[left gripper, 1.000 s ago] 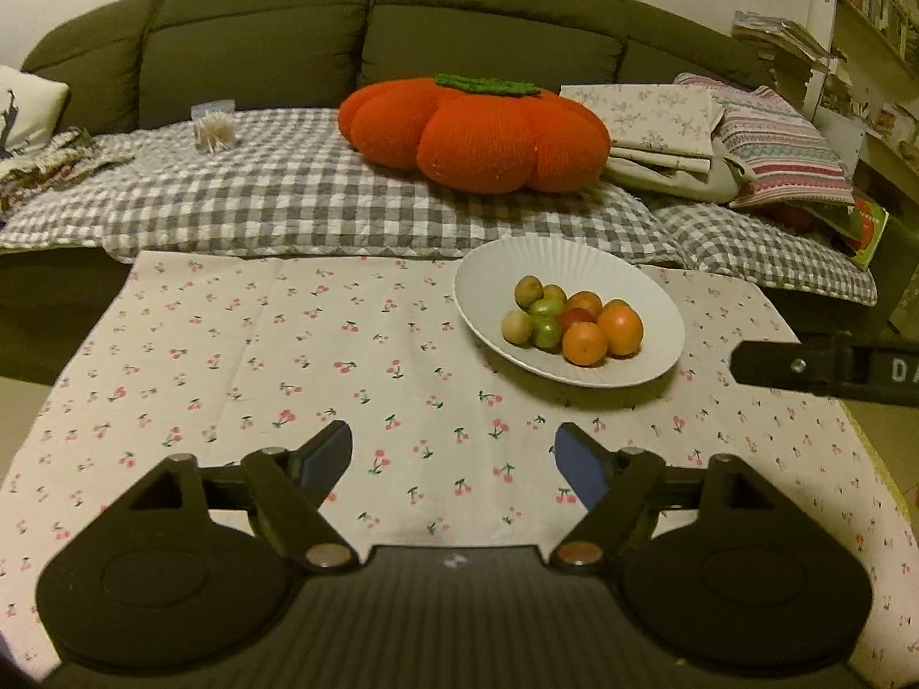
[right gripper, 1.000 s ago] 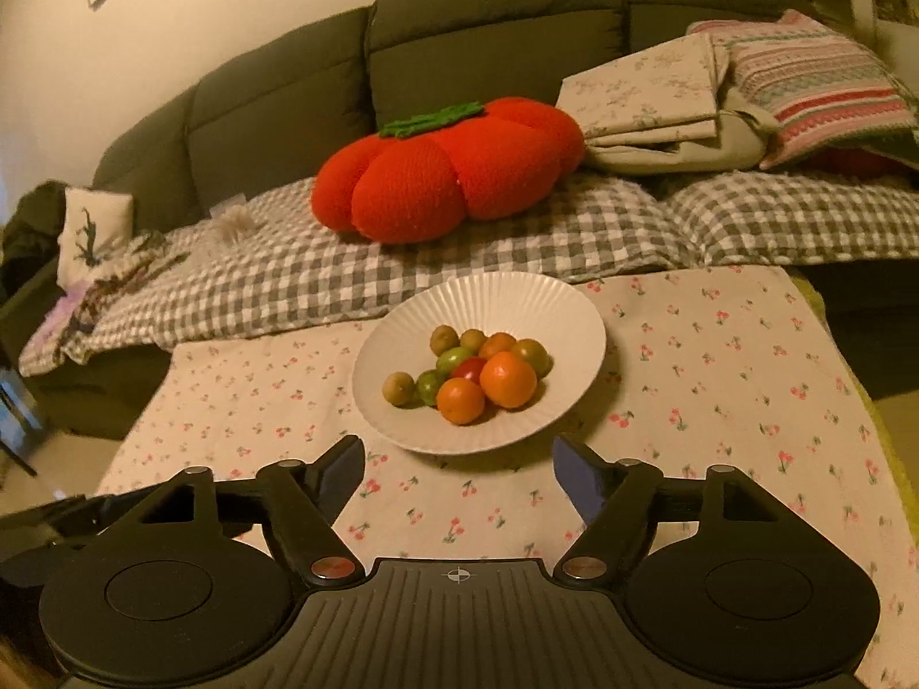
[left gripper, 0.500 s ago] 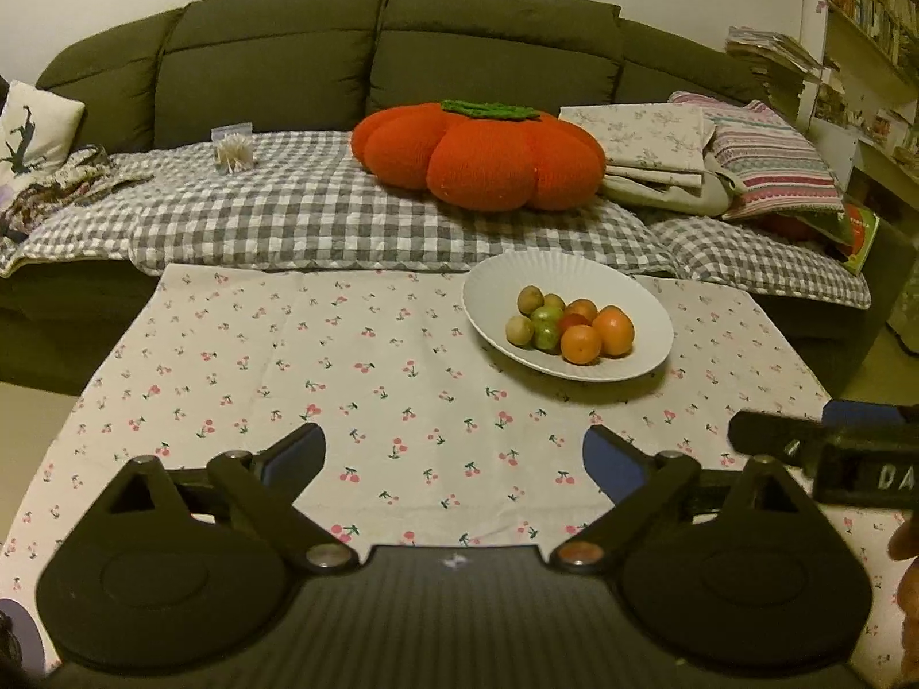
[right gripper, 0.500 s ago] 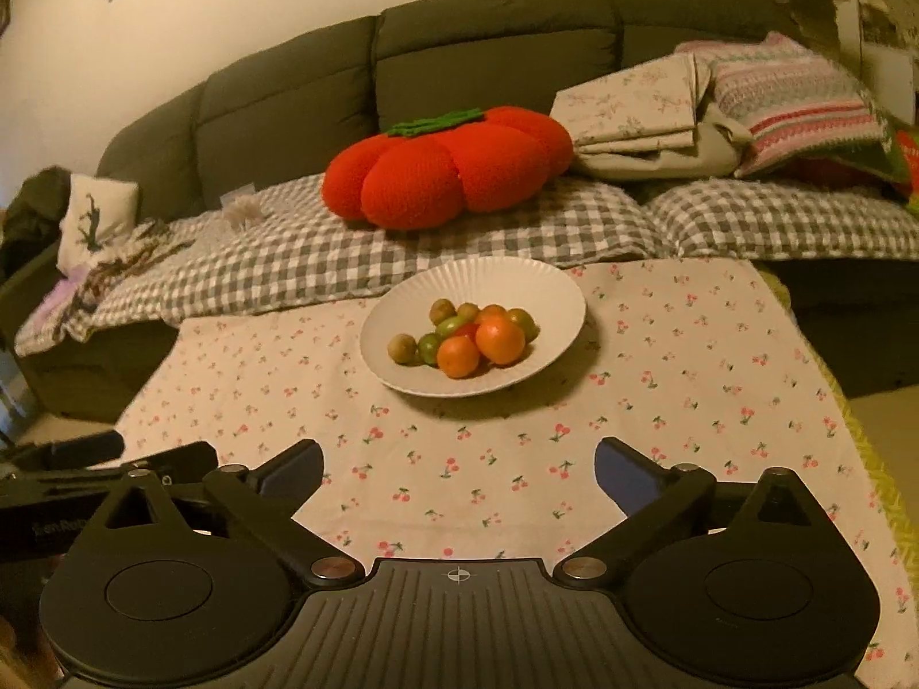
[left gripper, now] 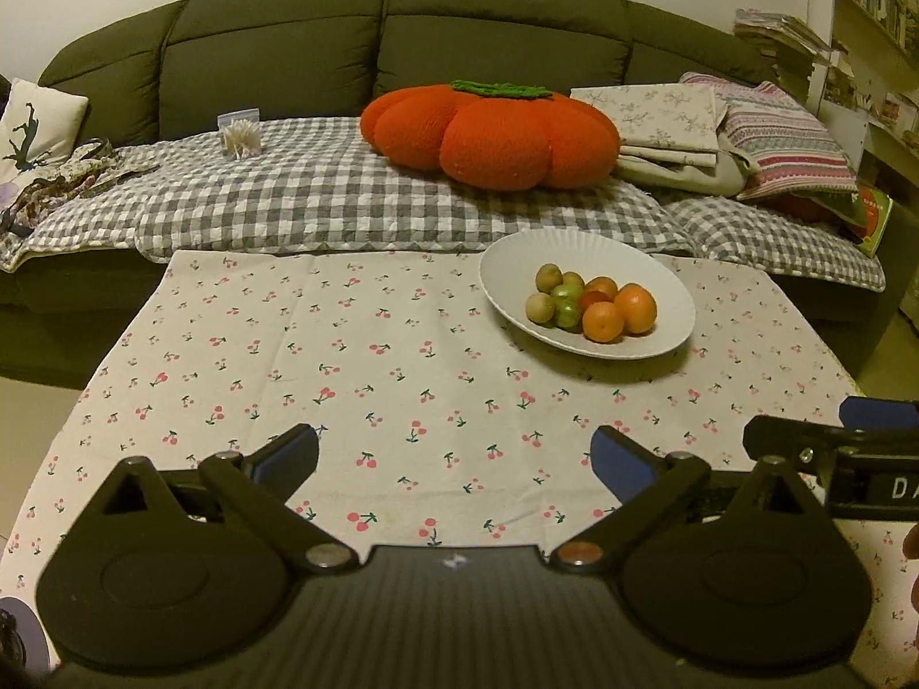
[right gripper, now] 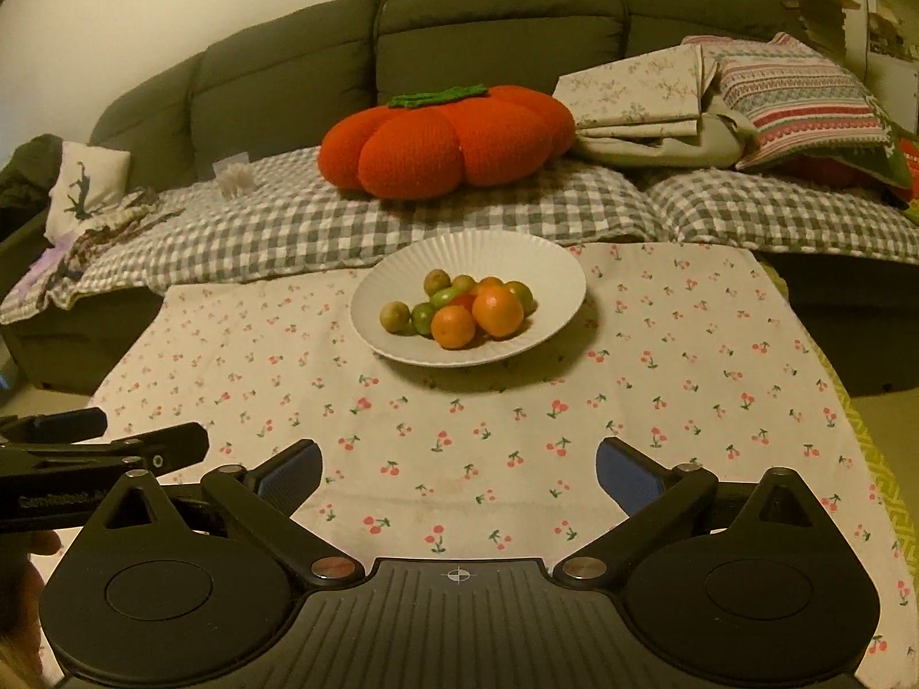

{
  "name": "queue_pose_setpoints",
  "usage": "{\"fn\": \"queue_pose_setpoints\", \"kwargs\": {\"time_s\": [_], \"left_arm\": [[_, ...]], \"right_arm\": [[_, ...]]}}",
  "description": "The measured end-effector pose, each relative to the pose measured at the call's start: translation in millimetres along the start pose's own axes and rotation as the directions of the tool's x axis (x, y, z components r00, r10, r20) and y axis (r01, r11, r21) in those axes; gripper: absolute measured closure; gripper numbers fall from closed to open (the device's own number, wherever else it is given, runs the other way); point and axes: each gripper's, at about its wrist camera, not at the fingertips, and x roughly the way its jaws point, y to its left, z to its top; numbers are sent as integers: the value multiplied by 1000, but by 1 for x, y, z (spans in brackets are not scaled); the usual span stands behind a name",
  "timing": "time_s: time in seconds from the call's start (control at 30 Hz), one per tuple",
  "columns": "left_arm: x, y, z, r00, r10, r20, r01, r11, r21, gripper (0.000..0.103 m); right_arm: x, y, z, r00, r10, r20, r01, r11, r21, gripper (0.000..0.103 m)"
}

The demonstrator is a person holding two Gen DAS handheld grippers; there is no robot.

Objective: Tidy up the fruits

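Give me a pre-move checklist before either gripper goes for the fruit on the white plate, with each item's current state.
1. Left gripper open and empty: ok.
2. Right gripper open and empty: ok.
3. Fruit all on the white plate, none loose on the cherry-print tablecloth: ok.
4. Cloth between grippers and plate free of obstacles: ok.
5. Front orange exposed for a grasp: ok, though it touches the larger orange.
6. Sorting container for the fruit in view: not ok, none visible.
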Motion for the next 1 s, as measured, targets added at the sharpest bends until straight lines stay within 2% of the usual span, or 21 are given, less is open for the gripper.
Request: {"fn": "queue_pose_setpoints", "kwargs": {"time_s": [1.0], "left_arm": [[2, -4, -1, 1000, -3, -7, 3, 1000, 14, 1]], "right_arm": [[3, 0, -3, 1000, -6, -7, 6, 1000, 1, 1]]}}
